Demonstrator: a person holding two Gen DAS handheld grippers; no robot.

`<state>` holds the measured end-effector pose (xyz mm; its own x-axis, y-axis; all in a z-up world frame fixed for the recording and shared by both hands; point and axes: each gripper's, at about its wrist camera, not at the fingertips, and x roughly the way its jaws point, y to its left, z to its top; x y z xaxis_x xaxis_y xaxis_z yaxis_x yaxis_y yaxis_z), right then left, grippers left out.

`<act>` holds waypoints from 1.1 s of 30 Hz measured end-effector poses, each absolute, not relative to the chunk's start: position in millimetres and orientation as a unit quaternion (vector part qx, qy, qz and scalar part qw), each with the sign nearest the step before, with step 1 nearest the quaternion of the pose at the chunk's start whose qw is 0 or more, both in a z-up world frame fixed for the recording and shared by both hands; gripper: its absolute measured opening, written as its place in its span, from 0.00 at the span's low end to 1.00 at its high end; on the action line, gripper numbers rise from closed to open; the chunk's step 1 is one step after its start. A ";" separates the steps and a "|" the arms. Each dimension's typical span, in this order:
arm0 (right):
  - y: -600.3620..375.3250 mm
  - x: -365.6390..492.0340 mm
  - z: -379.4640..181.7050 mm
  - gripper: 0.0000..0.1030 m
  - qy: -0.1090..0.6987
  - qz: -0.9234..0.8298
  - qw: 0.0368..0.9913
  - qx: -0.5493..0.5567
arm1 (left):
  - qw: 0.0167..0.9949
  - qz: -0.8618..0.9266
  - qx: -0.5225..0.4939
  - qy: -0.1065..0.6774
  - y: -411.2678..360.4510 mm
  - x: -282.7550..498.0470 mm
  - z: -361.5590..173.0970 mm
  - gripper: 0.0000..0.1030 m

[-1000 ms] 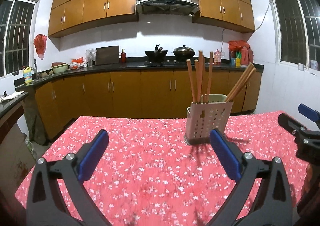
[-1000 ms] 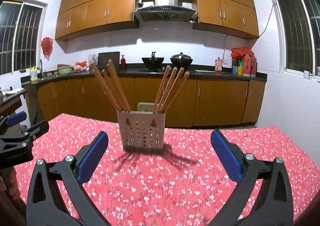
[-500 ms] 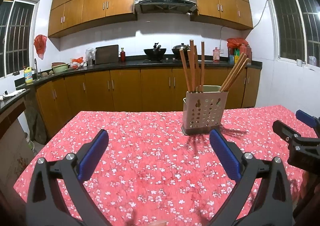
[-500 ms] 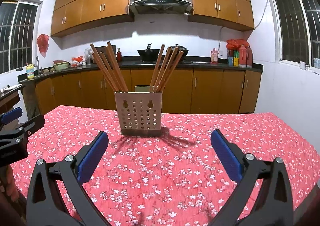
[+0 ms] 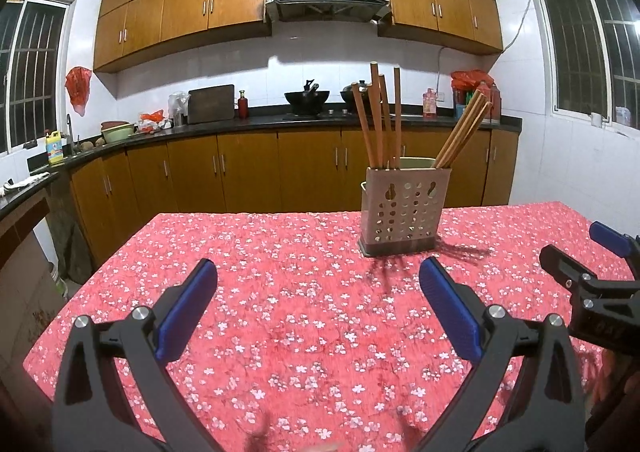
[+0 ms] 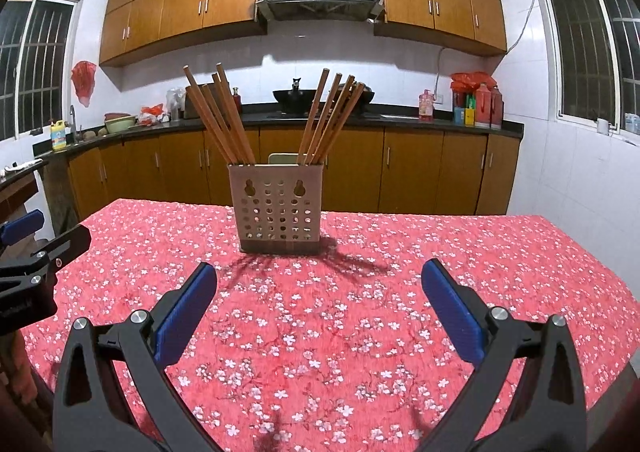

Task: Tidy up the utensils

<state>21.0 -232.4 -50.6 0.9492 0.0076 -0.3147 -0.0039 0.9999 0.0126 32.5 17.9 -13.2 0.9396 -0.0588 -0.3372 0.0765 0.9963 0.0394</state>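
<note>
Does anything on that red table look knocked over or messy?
Nothing stands out. The perforated holder stands upright on the floral tablecloth, chopsticks fanned inside in two bunches. Both tools hang open and empty.

The utensil holder [image 6: 280,208] is standing on the desk [image 6: 360,312], with 2 bunches of chopsticks [image 6: 218,116] leaning in it. The kitchen counter [image 6: 400,120] is running behind the desk, and a wok [image 6: 296,95] is sitting on it.
</note>
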 end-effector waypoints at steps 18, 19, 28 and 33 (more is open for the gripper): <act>-237.3 17.7 -52.6 0.98 0.161 -0.003 0.987 0.012 | 0.983 -0.035 0.028 0.177 18.2 32.6 -17.4 0.96; -237.2 17.7 -52.7 0.98 0.162 -0.003 0.987 0.012 | 0.983 -0.034 0.028 0.177 18.4 33.1 -17.0 0.96; -238.9 18.4 -52.5 0.98 0.164 -0.003 0.986 0.013 | 0.983 -0.034 0.027 0.181 17.7 34.5 -18.8 0.96; -238.7 18.4 -52.5 0.98 0.164 -0.003 0.986 0.013 | 0.983 -0.034 0.026 0.180 17.0 34.7 -18.9 0.96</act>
